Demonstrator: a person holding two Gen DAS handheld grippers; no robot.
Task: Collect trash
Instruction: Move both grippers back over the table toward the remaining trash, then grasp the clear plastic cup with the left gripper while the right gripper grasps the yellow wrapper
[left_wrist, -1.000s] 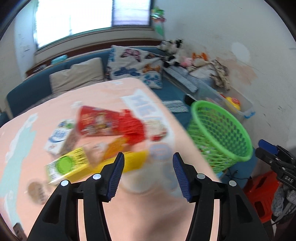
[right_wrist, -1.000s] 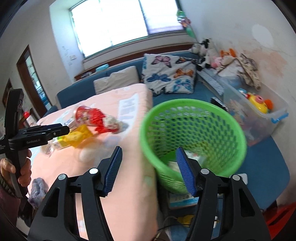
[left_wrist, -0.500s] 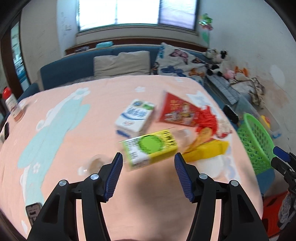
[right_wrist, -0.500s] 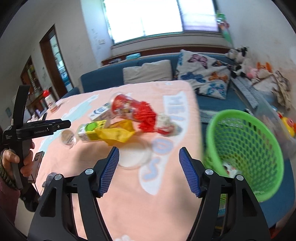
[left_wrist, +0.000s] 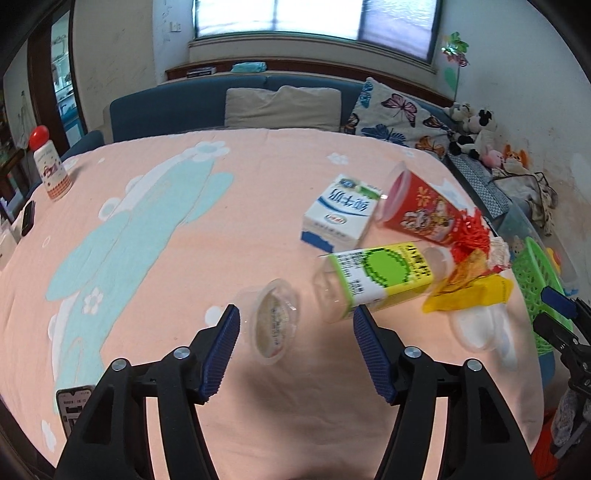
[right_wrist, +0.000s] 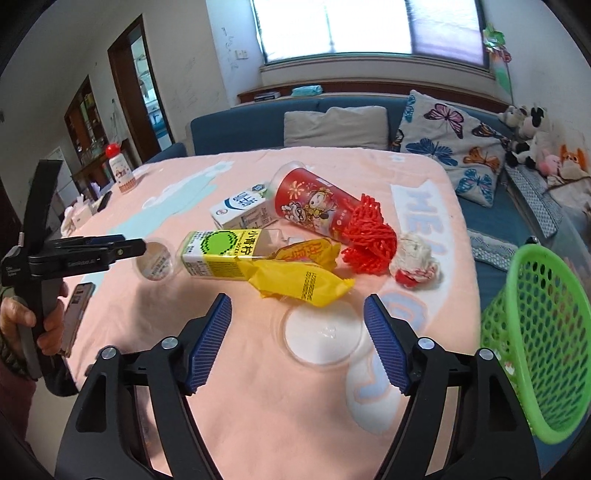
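Both tongs are released and empty: your left tongs (left_wrist: 293, 339) hover with jaws spread over a small clear cup (left_wrist: 274, 319) lying on its side, and your right tongs (right_wrist: 297, 339) sit spread above a flat clear lid (right_wrist: 322, 334) near the table's right edge. The table (right_wrist: 258, 424) carries a pink cloth. Remaining trash clusters toward the right edge: a yellow-green drink carton (right_wrist: 221, 254) just beside the clear cup, a yellow wrapper (right_wrist: 303, 282) touching the carton, a red printed cup (right_wrist: 314, 208) on its side with red shredded strips (right_wrist: 367, 234) at its base, a white-and-blue milk box (left_wrist: 341, 212) behind them, and a crumpled white wad (right_wrist: 415, 264) nearest the edge. The green mesh basket (right_wrist: 535, 332) stands off the right edge, below table level. Judgement: the step in hand is a double pick, cup on the left and lid on the right. For the cup, straddle its wall across the width and close gently; thin plastic will likely buckle or squirt out. The lid lies flat, so tilt your right tongs and catch its rim, or slide it to the edge first. Keep clear of the phone (right_wrist: 75, 314) at the near left edge and the red-capped bottle (left_wrist: 50, 168) at the far left corner; neither looks like trash.
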